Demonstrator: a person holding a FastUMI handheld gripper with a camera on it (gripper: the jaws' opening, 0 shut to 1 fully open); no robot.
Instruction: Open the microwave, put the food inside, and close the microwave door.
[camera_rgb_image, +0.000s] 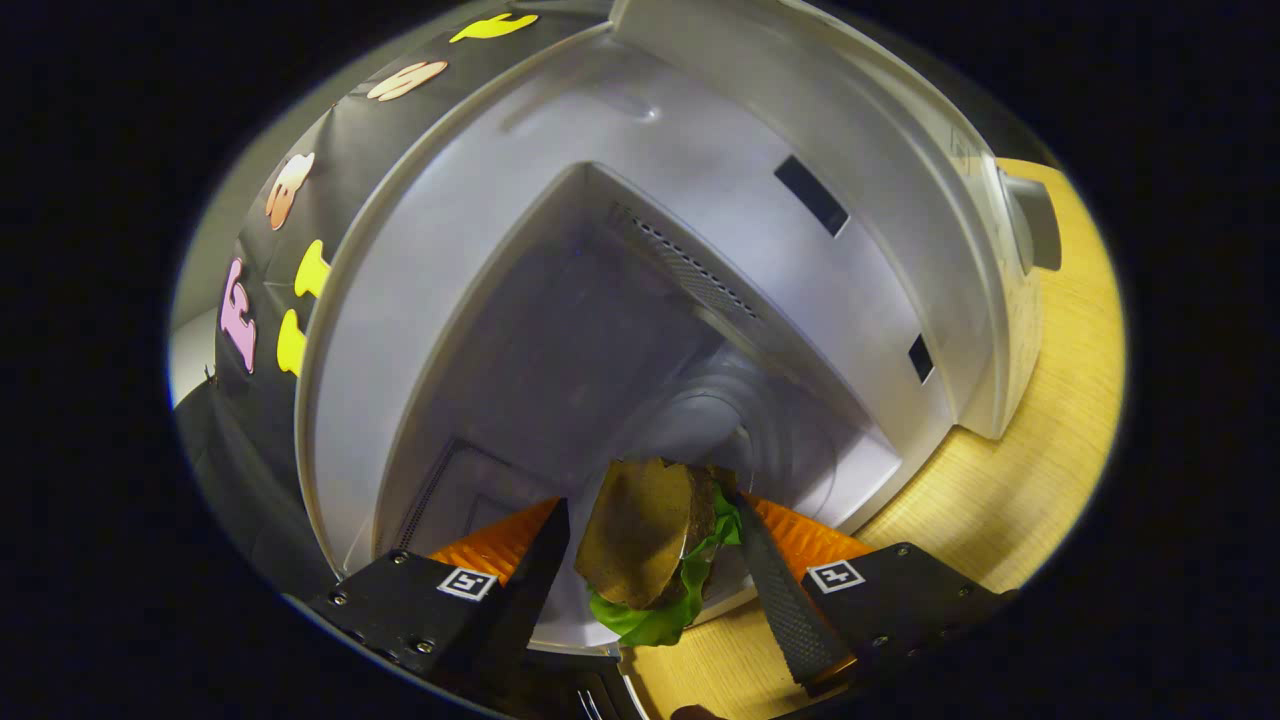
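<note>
The sandwich, brown bread over ruffled green lettuce, sits clamped between the ridged black fingers at the microwave opening. The microwave's grey cavity is smooth; it stands on the wood-grain bench.

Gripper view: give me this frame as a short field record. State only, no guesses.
microwave: door open, cavity facing the gripper
glass turntable: inside the cavity, beyond the sandwich
sandwich: between the fingers, at the cavity's front edge
gripper: fingers either side of the sandwich; firm grip cannot be told
wooden table: under the microwave
</note>
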